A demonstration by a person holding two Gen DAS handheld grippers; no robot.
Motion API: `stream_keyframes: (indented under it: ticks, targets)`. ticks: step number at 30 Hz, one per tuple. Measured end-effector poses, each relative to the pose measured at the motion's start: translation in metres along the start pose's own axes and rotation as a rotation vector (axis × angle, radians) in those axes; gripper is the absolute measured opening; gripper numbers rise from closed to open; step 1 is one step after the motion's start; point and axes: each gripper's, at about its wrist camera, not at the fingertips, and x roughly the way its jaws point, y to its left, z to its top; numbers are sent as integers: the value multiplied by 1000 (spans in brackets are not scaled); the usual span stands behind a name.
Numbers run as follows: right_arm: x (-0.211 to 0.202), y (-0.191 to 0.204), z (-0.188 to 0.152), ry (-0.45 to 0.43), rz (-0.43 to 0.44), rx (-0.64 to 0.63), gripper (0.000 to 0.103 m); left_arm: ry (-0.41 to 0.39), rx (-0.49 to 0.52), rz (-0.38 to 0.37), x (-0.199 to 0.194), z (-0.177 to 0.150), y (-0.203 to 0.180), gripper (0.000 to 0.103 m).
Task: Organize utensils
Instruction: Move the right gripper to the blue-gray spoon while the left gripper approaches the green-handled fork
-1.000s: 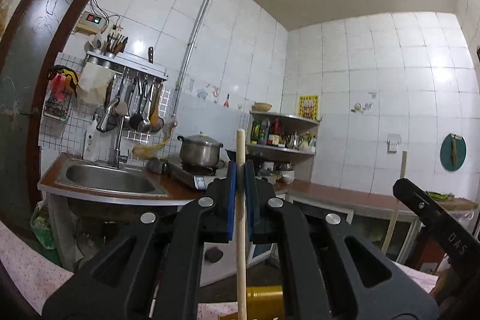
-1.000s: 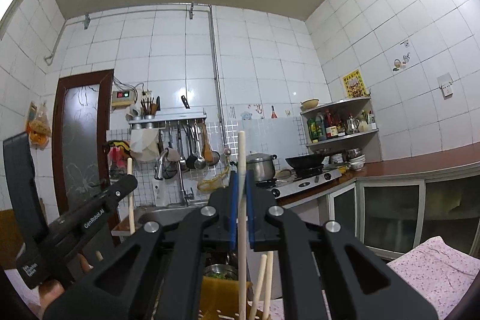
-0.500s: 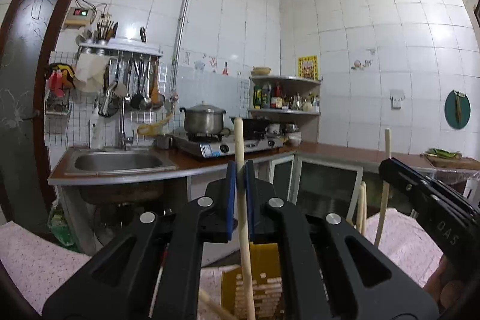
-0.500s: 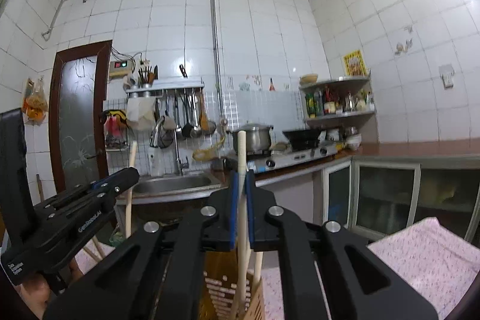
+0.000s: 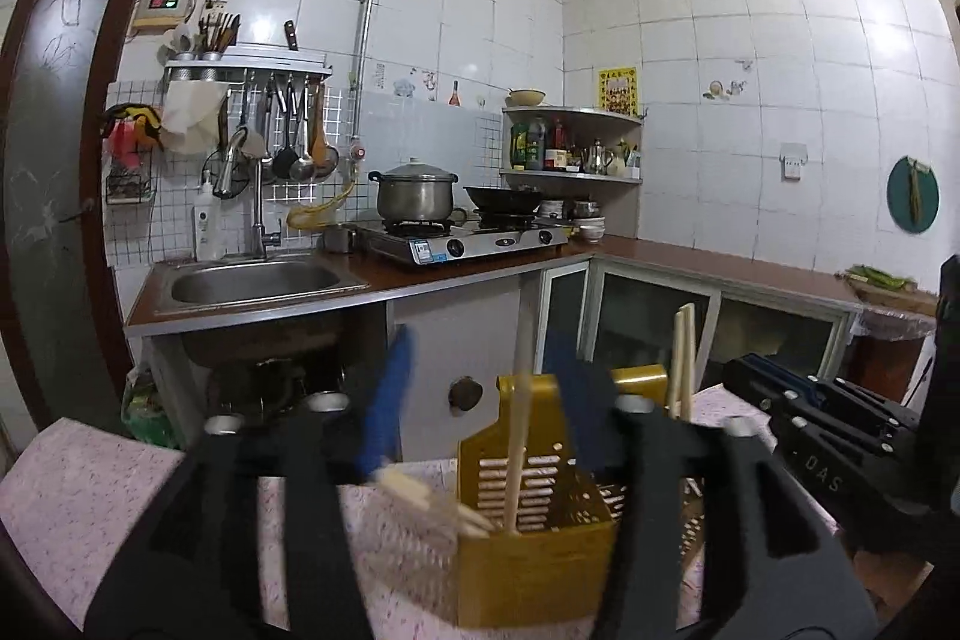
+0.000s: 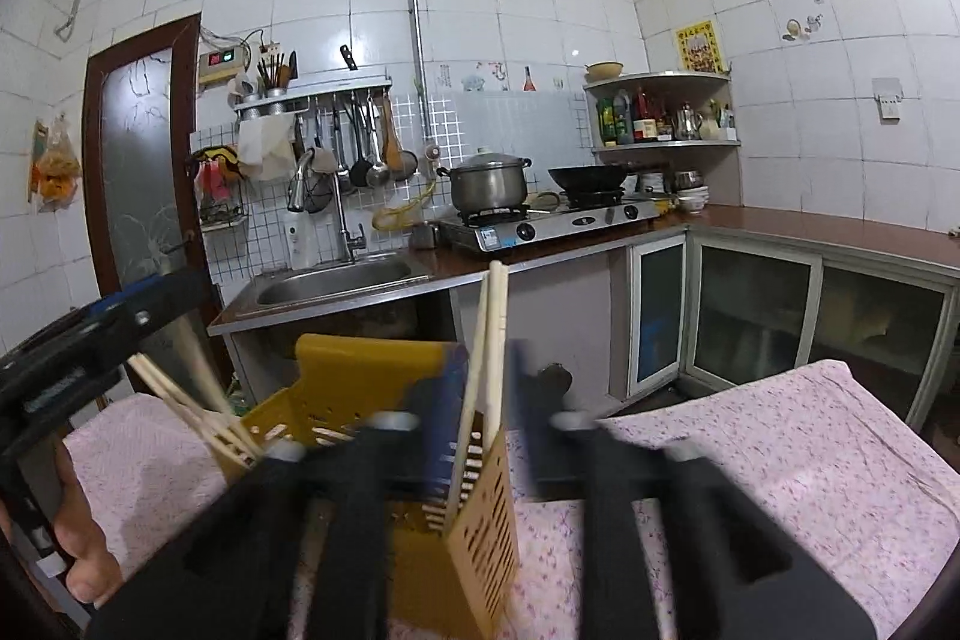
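Observation:
My left gripper (image 5: pixel 483 394) hangs just above a yellow slotted holder (image 5: pixel 528 550) on the table. Its jaws are opening, and a wooden chopstick (image 5: pixel 515 454) stands loose between them, its lower end in the holder. More chopsticks (image 5: pixel 683 358) stand in the holder's far side, and a few (image 5: pixel 432 496) lean out to the left. My right gripper (image 6: pixel 486 400) is over the same holder (image 6: pixel 336 370), jaws opening, with two chopsticks (image 6: pixel 491 340) free between the pads. Each gripper also shows in the other's view: the right gripper (image 5: pixel 828 436) and the left gripper (image 6: pixel 78 358).
The holder sits on a table with a pink floral cloth (image 6: pixel 780 460). Behind it runs a kitchen counter with a sink (image 5: pixel 252 280), a gas stove (image 5: pixel 468 238) carrying a pot and a wok, and a corner shelf (image 5: pixel 570 172). A hand (image 6: pixel 84 550) grips the left tool.
Both grippers sank toward the yellow holder and tipped downward. Their jaws, earlier shut on upright chopsticks, have spread, and the chopsticks now stand in the holder.

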Motion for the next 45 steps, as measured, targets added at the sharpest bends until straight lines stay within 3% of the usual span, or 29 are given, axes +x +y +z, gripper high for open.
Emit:
stream_keyframes:
  ticks: [1, 5, 7, 9, 14, 23, 26, 32, 35, 41, 45]
  targets:
    - [-7, 0, 1, -5, -6, 4, 56, 1, -6, 1, -9, 2, 2, 54]
    - [-29, 4, 2, 33, -25, -2, 56, 50, -6, 4, -35, 5, 11, 67]
    - [-45, 8, -3, 57, -40, -4, 59, 73, -17, 32, -54, 3, 20, 84]
    - [-56, 13, -10, 87, -51, 1, 61, 104, -42, 47, -66, -2, 29, 90]
    - [-82, 27, -39, 175, -63, 3, 65, 212, -82, 92, -93, -29, 50, 97]
    - [-101, 49, -94, 362, -67, 43, 65, 468, -14, 120, -108, -96, 59, 98]
    - [-100, 60, -109, 407, -69, 18, 65, 516, 9, 124, -109, -111, 57, 98]
    - [-93, 69, -133, 512, -77, 30, 65, 590, -57, 77, -106, -128, 65, 98]
    - [-89, 70, -138, 544, -60, 32, 65, 613, -68, 90, -104, -132, 69, 98]
    - [-83, 89, -152, 608, -28, -6, 64, 613, -127, 95, -104, -133, 82, 98]
    - [-79, 97, -158, 639, -8, -10, 53, 629, -154, 85, -101, -134, 86, 98]
